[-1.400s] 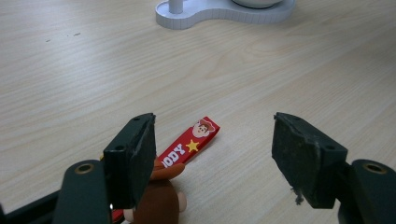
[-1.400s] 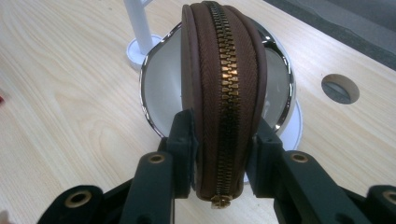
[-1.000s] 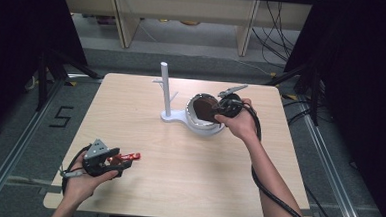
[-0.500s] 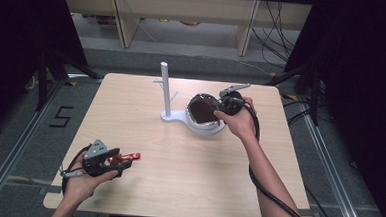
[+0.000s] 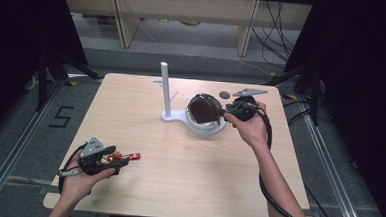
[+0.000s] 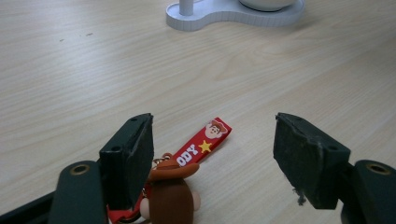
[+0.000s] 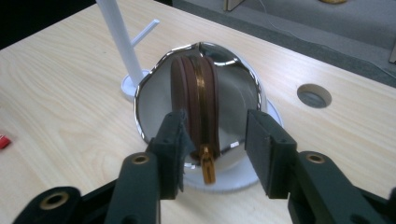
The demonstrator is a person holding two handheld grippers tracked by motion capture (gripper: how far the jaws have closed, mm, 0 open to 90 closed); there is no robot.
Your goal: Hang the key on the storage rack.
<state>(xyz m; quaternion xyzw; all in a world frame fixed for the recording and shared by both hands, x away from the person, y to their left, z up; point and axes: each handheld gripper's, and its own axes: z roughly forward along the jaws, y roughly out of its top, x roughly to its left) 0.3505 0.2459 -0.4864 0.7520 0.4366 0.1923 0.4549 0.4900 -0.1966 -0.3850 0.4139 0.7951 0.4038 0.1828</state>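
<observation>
1. High view: two hand-held grippers work over one pale wooden tabletop point(image 5: 177, 188). The right hand-held gripper point(image 5: 227, 112) sits at the edge of one shiny bowl point(image 5: 203, 125) that holds one brown round pouch point(image 5: 204, 110). The bowl rests on a white stand point(image 5: 173, 116) with one upright post and a short side peg. The left hand-held gripper point(image 5: 121, 158) lies near the front left corner, with one red keychain point(image 5: 131, 156) at its tips. One round hole point(image 5: 224, 94) is cut in the tabletop behind the bowl. Dark curtains flank the room, with pale shelving and loose cables on the grey floor beyond.

2. Left gripper view: the left hand-held gripper point(image 6: 212, 158) stands wide open, holding nothing. The keychain's red strap point(image 6: 203, 147), printed with a cartoon face and a yellow star, lies flat between the jaws. Its brown-hatted figure point(image 6: 170, 193) touches the left jaw.

3. Right gripper view: the right hand-held gripper point(image 7: 214, 142) is partly open, its jaws having just been closing a little, one either side of the pouch point(image 7: 194, 100), apart from it. The pouch stands on edge in the bowl point(image 7: 243, 88), its gold zip facing the camera and the zip pull point(image 7: 207, 165) hanging over the rim.
</observation>
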